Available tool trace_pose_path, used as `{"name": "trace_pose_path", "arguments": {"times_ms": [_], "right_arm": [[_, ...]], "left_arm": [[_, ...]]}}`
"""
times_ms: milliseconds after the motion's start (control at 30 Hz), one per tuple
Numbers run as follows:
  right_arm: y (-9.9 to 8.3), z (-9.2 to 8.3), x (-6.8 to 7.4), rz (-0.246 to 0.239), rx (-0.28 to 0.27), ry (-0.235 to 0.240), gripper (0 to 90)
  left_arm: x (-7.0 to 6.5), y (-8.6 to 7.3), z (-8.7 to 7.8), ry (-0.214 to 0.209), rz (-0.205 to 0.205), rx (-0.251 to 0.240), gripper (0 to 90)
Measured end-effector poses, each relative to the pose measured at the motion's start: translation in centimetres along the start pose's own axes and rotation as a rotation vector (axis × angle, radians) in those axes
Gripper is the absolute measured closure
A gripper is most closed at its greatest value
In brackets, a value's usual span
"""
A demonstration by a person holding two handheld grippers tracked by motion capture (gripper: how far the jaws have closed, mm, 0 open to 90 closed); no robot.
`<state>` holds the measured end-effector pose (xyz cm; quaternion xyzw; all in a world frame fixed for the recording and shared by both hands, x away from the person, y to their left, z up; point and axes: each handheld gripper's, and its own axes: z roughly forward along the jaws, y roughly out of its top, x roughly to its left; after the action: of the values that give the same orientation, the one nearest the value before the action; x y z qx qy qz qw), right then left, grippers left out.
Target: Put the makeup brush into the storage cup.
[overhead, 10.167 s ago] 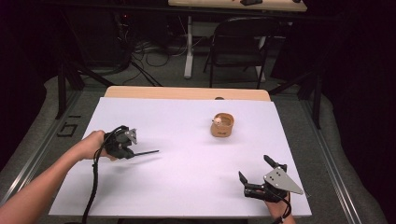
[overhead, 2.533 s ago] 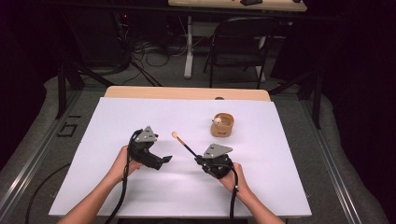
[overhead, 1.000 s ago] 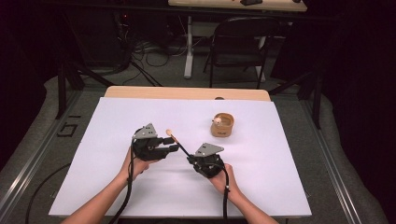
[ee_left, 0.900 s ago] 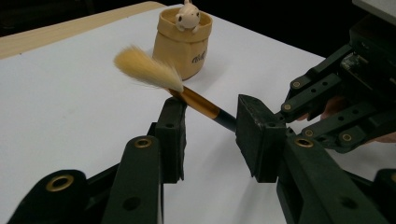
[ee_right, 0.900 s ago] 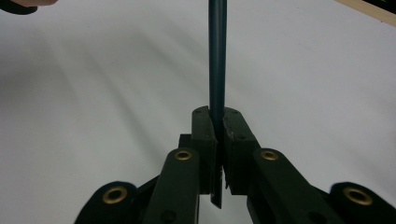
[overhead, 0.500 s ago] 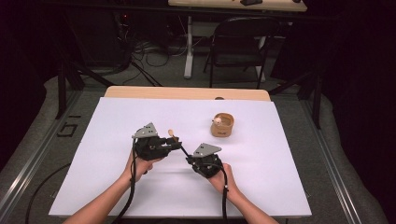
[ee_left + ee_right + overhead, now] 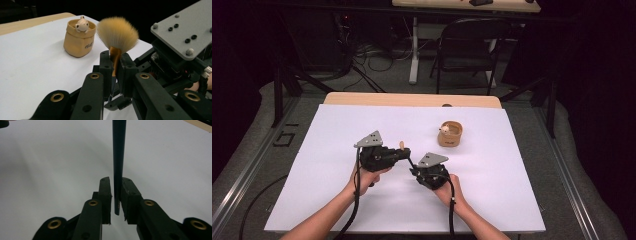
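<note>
A make-up brush (image 7: 402, 146) with tan bristles (image 7: 117, 31), a gold collar and a thin dark handle (image 7: 118, 157) spans both grippers above the white sheet. My left gripper (image 7: 405, 153) has just been closing and is shut on the gold collar just under the bristles (image 7: 115, 62). My right gripper (image 7: 414, 169) has just been opening. The handle's tail end still lies between its pads (image 7: 116, 192), with a thin gap beside the left pad. A tan pot (image 7: 450, 134) with a small animal figure on its rim (image 7: 81, 24) stands beyond the brush.
A white sheet (image 7: 512, 175) covers the wooden table (image 7: 412, 99). A folding chair (image 7: 467, 55) and floor cables lie behind the table's far edge. The grey plate of the right gripper (image 7: 185, 32) sits close beside the left jaws.
The left gripper moved right to the brush and its jaws closed on the collar below the bristles. The right hand kept still with the handle.
</note>
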<state>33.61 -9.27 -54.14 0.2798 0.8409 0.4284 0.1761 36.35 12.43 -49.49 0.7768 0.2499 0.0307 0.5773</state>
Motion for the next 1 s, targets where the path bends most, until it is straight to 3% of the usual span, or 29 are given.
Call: {"name": "trace_pose_path", "arguments": {"times_ms": [200, 333, 467, 633, 833, 933, 1000], "right_arm": [[0.2, -0.3, -0.2, 0.015, 0.001, 0.014, 43.5], [0.3, -0.7, -0.4, 0.044, -0.032, -0.011, 20.0], [0.5, -1.2, -0.6, 0.067, -0.070, -0.030, 13.3], [1.0, -1.3, -0.7, 0.063, -0.091, -0.058, 0.9], [1.9, -1.1, -0.7, 0.060, -0.122, -0.072, 0.0], [2.5, -0.9, -0.6, 0.044, -0.152, -0.094, 15.4], [2.7, -0.8, -0.5, 0.042, -0.167, -0.070, 27.8]], "left_arm": [[-0.2, 0.2, -0.1, 0.037, 0.024, 0.001, 83.2], [0.0, 0.2, -0.2, 0.057, 0.024, -0.004, 83.2], [-0.1, 0.2, -0.2, 0.100, 0.031, 0.005, 83.2], [-0.4, 0.4, 0.0, 0.143, 0.037, 0.010, 83.1], [-0.8, 0.6, 0.1, 0.166, 0.063, 0.006, 83.2], [-1.0, 0.7, 0.2, 0.177, 0.067, 0.000, 83.2], [-0.9, 0.7, 0.2, 0.173, 0.068, 0.003, 83.1]]}}
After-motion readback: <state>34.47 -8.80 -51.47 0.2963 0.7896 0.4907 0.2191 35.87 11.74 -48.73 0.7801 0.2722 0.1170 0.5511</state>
